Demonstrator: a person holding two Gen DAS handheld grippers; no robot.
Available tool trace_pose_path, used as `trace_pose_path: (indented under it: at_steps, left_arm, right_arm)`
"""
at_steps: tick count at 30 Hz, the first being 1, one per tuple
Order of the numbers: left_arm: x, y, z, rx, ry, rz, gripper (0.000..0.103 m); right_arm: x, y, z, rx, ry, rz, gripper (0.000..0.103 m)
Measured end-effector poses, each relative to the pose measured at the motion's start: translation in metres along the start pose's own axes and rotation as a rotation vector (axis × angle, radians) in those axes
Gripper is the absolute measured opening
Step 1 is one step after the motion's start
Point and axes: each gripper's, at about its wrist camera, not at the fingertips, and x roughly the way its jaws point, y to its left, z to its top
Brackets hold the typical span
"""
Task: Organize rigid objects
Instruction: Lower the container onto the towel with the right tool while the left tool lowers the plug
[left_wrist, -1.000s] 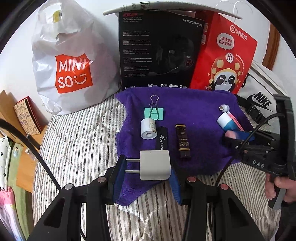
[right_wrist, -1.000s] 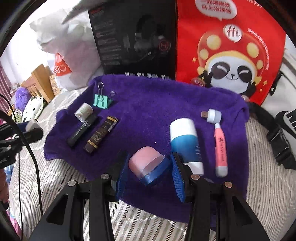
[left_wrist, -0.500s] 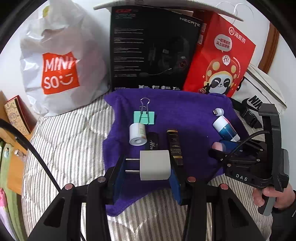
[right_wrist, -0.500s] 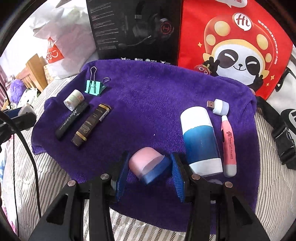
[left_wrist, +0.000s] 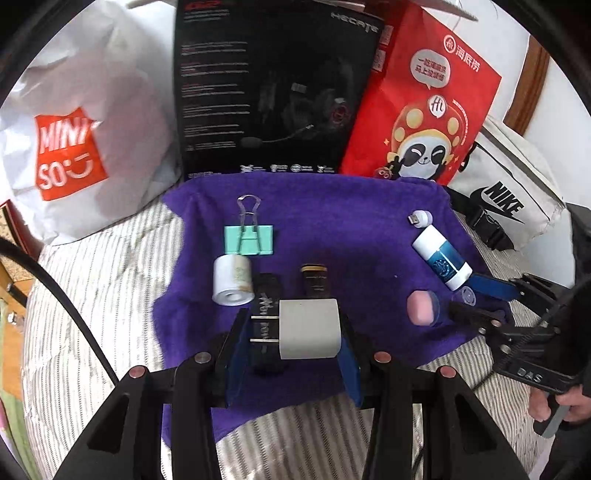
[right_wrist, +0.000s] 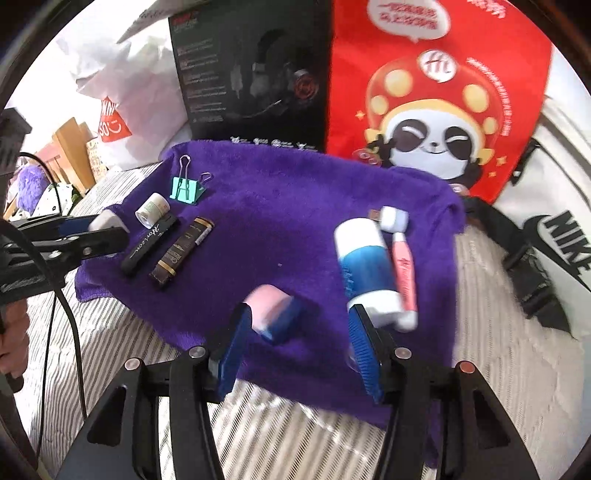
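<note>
Your right gripper (right_wrist: 295, 332) has its jaws spread, so the pink jar (right_wrist: 275, 314) may roll off the towel (right_wrist: 295, 206), while your left gripper (left_wrist: 291, 339) pinches the charger (left_wrist: 308, 328).

Purple fleece towel (left_wrist: 332, 218) on striped bed (left_wrist: 99, 295); mint binder clip (left_wrist: 249, 239) behind white paper roll (left_wrist: 232, 280); blue-white bottle (left_wrist: 441, 257) far right.

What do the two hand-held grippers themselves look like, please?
Both share one build. The left hand-held gripper and right hand-held gripper have black angular frames, blue ribbed finger pads and small reddish round fasteners. A black cable trails beside the left one. White "DAS" lettering marks the right one's body.
</note>
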Motion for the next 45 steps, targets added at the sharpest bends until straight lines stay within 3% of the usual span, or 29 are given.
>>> trace_pose_path:
  at_steps: [11, 20, 28, 35, 42, 45]
  left_arm:
    - [0.033, -0.037, 0.009, 0.06, 0.039, -0.074, 0.041]
    - [0.058, -0.058, 0.014, 0.115, 0.088, -0.066, 0.042]
    - [0.066, -0.068, 0.01, 0.169, 0.102, -0.011, 0.042]
    - [0.062, -0.072, 0.005, 0.179, 0.118, -0.025, 0.059]
    - [0.043, -0.072, 0.001, 0.134, 0.129, -0.015, 0.061]
    - [0.027, -0.075, -0.002, 0.136, 0.11, 0.004, 0.07]
  right_arm:
    - [-0.016, -0.03, -0.025, 0.039, 0.013, -0.041, 0.054]
    - [-0.029, -0.049, -0.03, 0.058, 0.005, -0.075, 0.054]
    - [-0.034, -0.049, -0.036, 0.063, 0.001, -0.064, 0.054]
    - [-0.037, -0.049, -0.041, 0.1, 0.003, -0.041, 0.054]
    - [-0.047, -0.05, -0.048, 0.129, -0.001, -0.04, 0.056]
    - [-0.052, -0.049, -0.049, 0.144, -0.009, -0.042, 0.06]
